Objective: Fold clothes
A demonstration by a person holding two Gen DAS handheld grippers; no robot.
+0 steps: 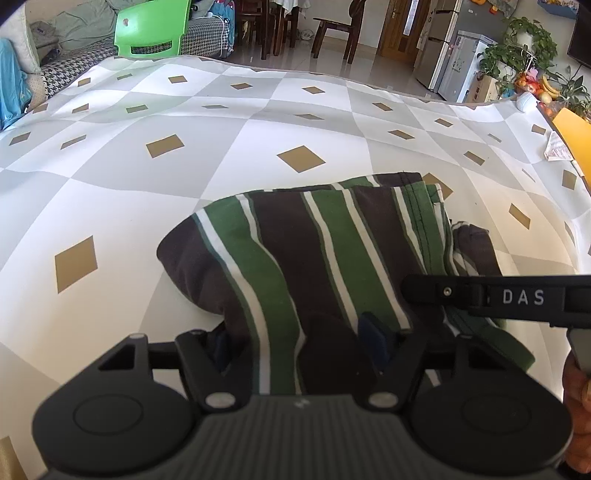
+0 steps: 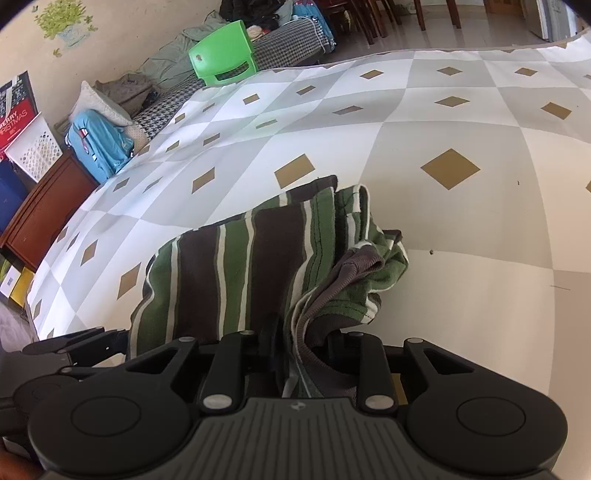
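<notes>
Nearest the left wrist camera, the left claw [image 1: 299, 339] sits over the near edge of the striped garment [image 1: 317, 251], its fingers partly spread with a fold of the cloth bunched between them; the blue pad on the right finger [image 1: 373, 334] lies against the fabric, but whether both pads press on it cannot be told. Just to its right, the black arm of the other claw crosses in, marked "DAS", lying over the garment's right side, with part of a hand [image 1: 576, 398] at the frame's edge.

In the right wrist view, the right claw [image 2: 303, 354] has its fingers drawn close together, pinching a gathered ridge of the garment's ribbed brown hem and green striped cloth.

The garment [image 2: 240, 266] is folded into a compact bundle with broad dark brown and green stripes divided by thin white lines. Its left part lies fairly flat and smooth; its right edge is rumpled, with layered hems and a brown ribbed cuff curling up.

It lies on the near part of the surface [image 1: 221, 122], covered by a white and grey checked cloth with tan diamonds.

Beyond the far edge stands a green plastic chair [image 1: 151, 29], with a sofa heaped with clothes behind it, and wooden chairs further back.
</notes>
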